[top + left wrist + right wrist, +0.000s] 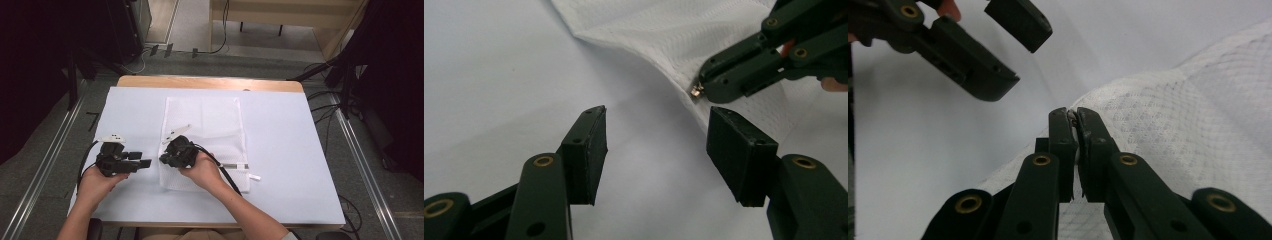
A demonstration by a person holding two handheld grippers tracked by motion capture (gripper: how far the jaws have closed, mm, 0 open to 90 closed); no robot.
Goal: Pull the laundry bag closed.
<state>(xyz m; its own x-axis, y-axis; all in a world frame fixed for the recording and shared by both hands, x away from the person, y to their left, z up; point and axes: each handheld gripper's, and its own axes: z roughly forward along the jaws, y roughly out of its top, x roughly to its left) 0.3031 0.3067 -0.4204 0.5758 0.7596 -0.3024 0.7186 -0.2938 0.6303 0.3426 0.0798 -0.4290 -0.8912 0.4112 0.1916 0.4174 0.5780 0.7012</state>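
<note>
A white mesh bag (202, 120) lies flat on the white table cover (280, 130). My right gripper (162, 159) is at the bag's near left edge, shut on the mesh. In the right gripper view its jaws (1072, 116) pinch the fabric edge and lift it a little. The left gripper view shows a small metal piece (697, 91) at the right gripper's tip (704, 90). My left gripper (145, 162) sits just left of the bag, pointing at the right one. It is open (656, 127) with nothing between the pads, and the bag's edge (664, 30) lies just beyond them.
A zipper line (235, 166) runs along the bag's near end, with a white tag (255, 177) beside it. The wooden table edge (210, 82) shows at the back. Dark stands and cables (345, 85) surround the table.
</note>
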